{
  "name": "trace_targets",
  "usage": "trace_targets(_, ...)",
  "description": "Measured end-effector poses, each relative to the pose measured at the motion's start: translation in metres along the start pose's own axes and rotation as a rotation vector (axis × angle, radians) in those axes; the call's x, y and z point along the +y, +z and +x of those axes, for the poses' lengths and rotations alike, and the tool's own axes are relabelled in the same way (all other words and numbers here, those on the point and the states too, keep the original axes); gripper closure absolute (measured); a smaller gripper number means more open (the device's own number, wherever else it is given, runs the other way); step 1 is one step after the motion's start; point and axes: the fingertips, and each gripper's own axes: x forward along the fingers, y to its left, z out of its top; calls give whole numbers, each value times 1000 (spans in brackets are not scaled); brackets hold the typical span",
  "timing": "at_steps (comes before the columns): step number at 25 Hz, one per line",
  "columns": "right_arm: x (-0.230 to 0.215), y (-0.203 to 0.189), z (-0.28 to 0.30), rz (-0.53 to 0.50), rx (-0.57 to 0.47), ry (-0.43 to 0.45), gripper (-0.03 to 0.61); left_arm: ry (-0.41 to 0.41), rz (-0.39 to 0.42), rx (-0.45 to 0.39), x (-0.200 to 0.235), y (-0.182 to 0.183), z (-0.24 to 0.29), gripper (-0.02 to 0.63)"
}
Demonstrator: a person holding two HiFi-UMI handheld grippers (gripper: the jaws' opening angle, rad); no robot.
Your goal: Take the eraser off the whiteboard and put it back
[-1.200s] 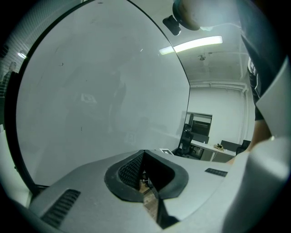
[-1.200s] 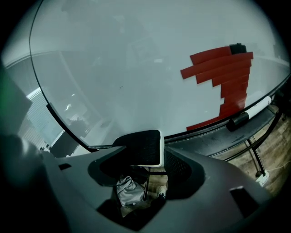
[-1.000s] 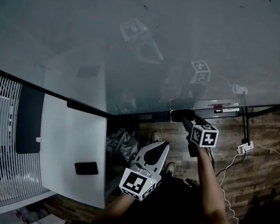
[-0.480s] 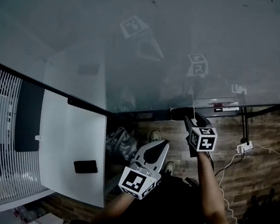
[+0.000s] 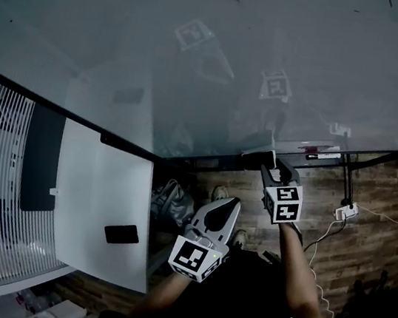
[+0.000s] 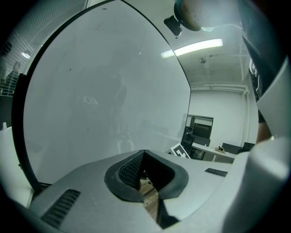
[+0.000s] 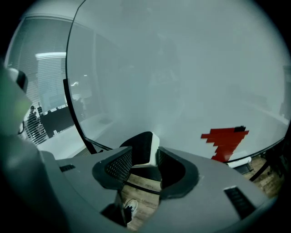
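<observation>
my right gripper [image 5: 267,170] pinches the eraser [image 7: 146,149] at the whiteboard [image 5: 163,51] bottom edge
its jaws have just been closing on it. my left gripper [image 5: 225,208], nearer, is pressed together, empty. only the right gripper view shows a red mark [image 7: 225,139].

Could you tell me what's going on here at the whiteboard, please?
A person is working at a whiteboard with a handheld gripper in each hand. The right gripper has the black-and-white eraser between its jaws, which have just been closing on it, near the board's lower edge. The left gripper is held lower down, jaws together and empty, taking no part.
</observation>
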Motion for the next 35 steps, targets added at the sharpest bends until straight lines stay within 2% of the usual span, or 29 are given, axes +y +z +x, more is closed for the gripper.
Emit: trace_targets(35, 6, 18, -37, -25, -72, -4, 400, 15, 16, -63, -12, 14, -13, 607)
